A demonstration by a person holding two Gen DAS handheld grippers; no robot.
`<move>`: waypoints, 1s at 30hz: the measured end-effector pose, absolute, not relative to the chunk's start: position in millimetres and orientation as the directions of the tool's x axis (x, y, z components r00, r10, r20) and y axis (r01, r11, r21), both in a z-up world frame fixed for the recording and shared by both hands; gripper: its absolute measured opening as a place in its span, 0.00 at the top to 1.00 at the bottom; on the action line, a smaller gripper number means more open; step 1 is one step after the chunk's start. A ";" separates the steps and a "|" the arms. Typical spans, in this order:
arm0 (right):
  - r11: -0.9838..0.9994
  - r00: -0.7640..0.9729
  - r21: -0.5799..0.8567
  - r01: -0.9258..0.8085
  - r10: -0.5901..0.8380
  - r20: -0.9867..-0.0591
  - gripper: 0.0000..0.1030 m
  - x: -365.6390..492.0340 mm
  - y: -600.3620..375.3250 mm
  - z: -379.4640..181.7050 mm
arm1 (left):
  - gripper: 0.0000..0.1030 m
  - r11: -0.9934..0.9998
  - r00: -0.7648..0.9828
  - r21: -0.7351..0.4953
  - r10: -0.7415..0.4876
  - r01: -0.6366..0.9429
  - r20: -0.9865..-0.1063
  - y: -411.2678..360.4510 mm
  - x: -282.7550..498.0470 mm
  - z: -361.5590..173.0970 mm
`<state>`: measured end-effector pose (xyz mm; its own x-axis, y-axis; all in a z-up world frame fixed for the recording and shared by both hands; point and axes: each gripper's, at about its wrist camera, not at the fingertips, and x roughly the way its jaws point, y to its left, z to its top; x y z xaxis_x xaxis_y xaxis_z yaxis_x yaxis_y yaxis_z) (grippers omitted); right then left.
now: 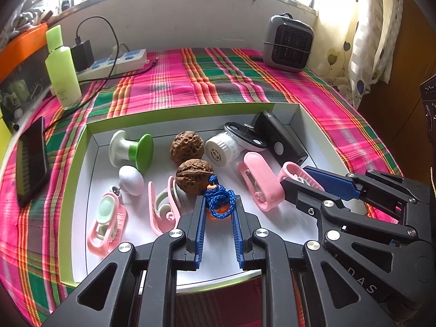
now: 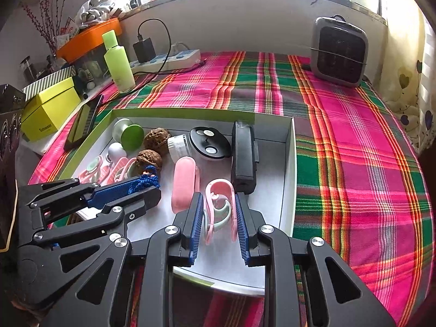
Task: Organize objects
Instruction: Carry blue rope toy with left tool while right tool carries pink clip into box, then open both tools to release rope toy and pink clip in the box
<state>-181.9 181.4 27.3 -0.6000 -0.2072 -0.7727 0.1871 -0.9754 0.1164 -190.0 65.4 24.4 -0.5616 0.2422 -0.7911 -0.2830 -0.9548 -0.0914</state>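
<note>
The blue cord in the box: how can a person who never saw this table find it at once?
Find the shallow white box with a green rim on the plaid cloth. Near its front middle, just before the nearer of two walnuts, the blue cord lies bunched between the left gripper fingers. It is the only blue braided thing among pink clips.

A plaid cloth [image 2: 340,141] of hot pink, green and orange stripes covers the table, and on it sits a shallow box [image 1: 81,169] with a lime-green outside and white inside. In the box lie two brown walnuts [image 1: 187,148], a bright blue cord [image 1: 220,200] tied to something orange, several pale pink clips [image 1: 261,179], a white-and-green knob [image 1: 130,150], a white egg shape [image 1: 131,179] and a black case [image 1: 280,139]. Both grippers are black with blue pads [image 2: 196,226], while farther back stand a light green bottle [image 2: 117,62], a grey heater with a black grille [image 2: 339,51], a yellow box [image 2: 49,109] and an orange tray [image 2: 90,38].
</note>
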 end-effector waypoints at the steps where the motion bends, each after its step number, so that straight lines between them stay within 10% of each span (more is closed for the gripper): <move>1: -0.976 -0.599 0.114 0.188 -0.206 -0.774 0.76 -182.4 181.0 27.1 | 0.84 -0.955 -0.561 -0.093 0.243 -0.283 -0.791 65.3 -190.1 24.4; 30: -0.978 -0.600 0.121 0.168 -0.199 -0.775 0.76 -181.1 184.1 28.0 | 0.69 -0.961 -0.560 -0.079 0.220 -0.265 -0.798 61.4 -189.1 23.4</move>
<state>-181.0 184.1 28.0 -0.5998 -0.1991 -0.7750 0.1678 -0.9783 0.1215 -189.1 61.4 23.4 -0.5605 0.2200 -0.7984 -0.2652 -0.9610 -0.0785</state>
